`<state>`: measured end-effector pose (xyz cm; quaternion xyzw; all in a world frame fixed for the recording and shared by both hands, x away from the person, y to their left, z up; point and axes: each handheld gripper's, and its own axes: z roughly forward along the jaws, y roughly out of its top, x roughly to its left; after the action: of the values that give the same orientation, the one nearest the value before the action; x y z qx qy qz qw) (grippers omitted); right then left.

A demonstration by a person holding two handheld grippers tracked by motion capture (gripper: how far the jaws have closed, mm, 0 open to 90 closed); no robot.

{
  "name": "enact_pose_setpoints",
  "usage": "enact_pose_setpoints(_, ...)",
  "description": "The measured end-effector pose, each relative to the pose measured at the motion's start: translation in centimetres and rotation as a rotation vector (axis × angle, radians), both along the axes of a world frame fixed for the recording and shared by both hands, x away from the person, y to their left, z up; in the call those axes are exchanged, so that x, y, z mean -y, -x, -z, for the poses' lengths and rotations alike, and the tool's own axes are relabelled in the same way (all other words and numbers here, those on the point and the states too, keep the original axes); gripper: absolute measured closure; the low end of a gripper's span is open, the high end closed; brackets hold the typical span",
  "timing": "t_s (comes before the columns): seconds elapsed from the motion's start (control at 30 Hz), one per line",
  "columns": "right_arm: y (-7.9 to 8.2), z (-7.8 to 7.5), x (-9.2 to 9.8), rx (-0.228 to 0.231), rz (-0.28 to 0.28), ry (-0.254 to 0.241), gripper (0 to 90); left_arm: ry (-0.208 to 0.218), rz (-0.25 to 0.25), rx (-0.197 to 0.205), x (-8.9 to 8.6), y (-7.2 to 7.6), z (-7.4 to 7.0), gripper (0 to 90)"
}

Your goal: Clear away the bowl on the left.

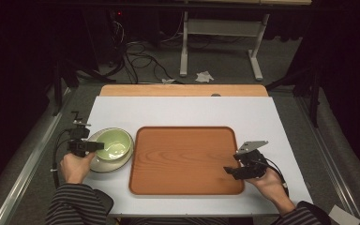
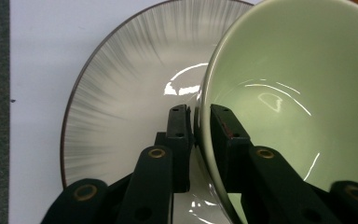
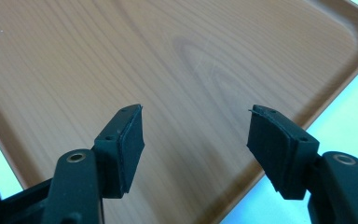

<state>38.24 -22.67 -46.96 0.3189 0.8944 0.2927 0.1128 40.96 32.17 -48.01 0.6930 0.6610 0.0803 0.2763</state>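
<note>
Left gripper [image 1: 96, 146]: at the left of the high view, my jaws are pinched on the near rim of the green bowl [image 1: 114, 144], one pad inside the wall and one outside (clearest in the left gripper view [image 2: 196, 122]).
Green bowl [image 2: 289, 88]: I see it sitting on a pale streaked plate [image 2: 121, 93] with a dark edge, at the centre left of the high view, just left of the tray.
Plate [image 1: 104, 166]: rests on the white table [image 1: 183, 112].
Right gripper [image 3: 196, 140]: my jaws stand wide apart with nothing between them, hovering over the wooden tray [image 3: 121, 60] near its corner.
Wooden tray [image 1: 185, 159]: lies at the centre of the high view, with the right gripper [image 1: 228, 171] at its lower right edge.
</note>
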Motion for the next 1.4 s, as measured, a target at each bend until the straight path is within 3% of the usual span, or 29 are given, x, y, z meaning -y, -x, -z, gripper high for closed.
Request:
enact_pose_setpoints(0.27, 0.1, 0.0, -0.1, 0.003, -0.008, 0.001, 37.5, 0.005, -0.016, -0.001, -0.1, -0.1, 0.0, 82.9)
enact_pose_setpoints(0.3, 0.0, 0.1, -0.1, 0.003, -0.011, 0.001, 37.5, 0.026, -0.019, -0.004, -0.3, -0.1, 0.0, 83.4)
enact_pose_setpoints(0.5, 0.0, 0.1, -0.1, 0.001, -0.009, 0.003, 37.5, 0.035, -0.028, -0.004, -0.5, -0.1, -0.1, 83.7)
enact_pose_setpoints(0.73, 0.0, 0.1, -0.1, 0.000, -0.015, 0.005, 37.6, 0.052, -0.036, 0.024, -0.5, 0.0, -0.5, 83.3)
enact_pose_setpoints(0.9, 0.1, 0.1, -0.2, 0.002, -0.016, 0.008, 37.5, 0.038, -0.025, 0.032, -0.4, 0.1, -0.7, 83.1)
enact_pose_setpoints(1.03, 0.0, 0.1, -0.1, 0.003, -0.010, 0.001, 37.6, 0.058, -0.034, 0.060, -0.5, 0.2, -1.1, 83.1)
enact_pose_setpoints(1.4, 0.0, 0.1, 0.0, 0.001, -0.010, 0.002, 37.5, 0.079, -0.002, 0.108, 0.0, 0.7, -2.5, 83.0)
